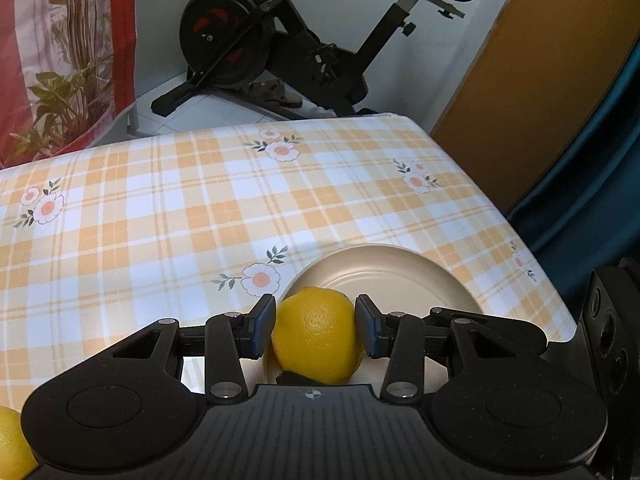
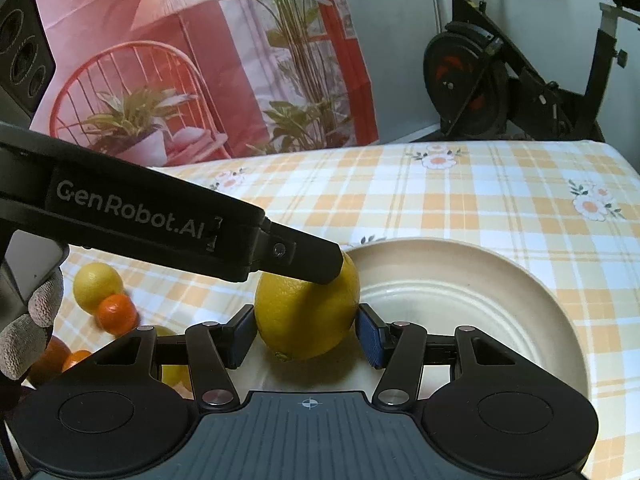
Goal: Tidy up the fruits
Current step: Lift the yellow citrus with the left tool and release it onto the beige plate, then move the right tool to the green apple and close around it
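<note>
One yellow lemon [image 1: 316, 336] [image 2: 306, 316] hangs just over the near rim of a cream plate [image 1: 400, 276] [image 2: 460, 288]. My left gripper [image 1: 316, 330] is shut on it, its blue pads pressing the lemon's two sides. My right gripper [image 2: 306, 334] is shut on the same lemon from another side. In the right wrist view the left gripper's black finger [image 2: 316, 260] lies across the lemon's top. A dark tip under the lemon in the left wrist view looks like a right finger [image 1: 296, 378].
A second lemon [image 2: 97, 286] and a small orange [image 2: 116, 314] lie left of the plate on the checked tablecloth [image 1: 160, 220], with more oranges [image 2: 52, 360] near a gloved hand [image 2: 32, 320]. Another lemon [image 1: 10, 444] shows at the bottom left. An exercise bike [image 1: 280, 40] stands beyond the table.
</note>
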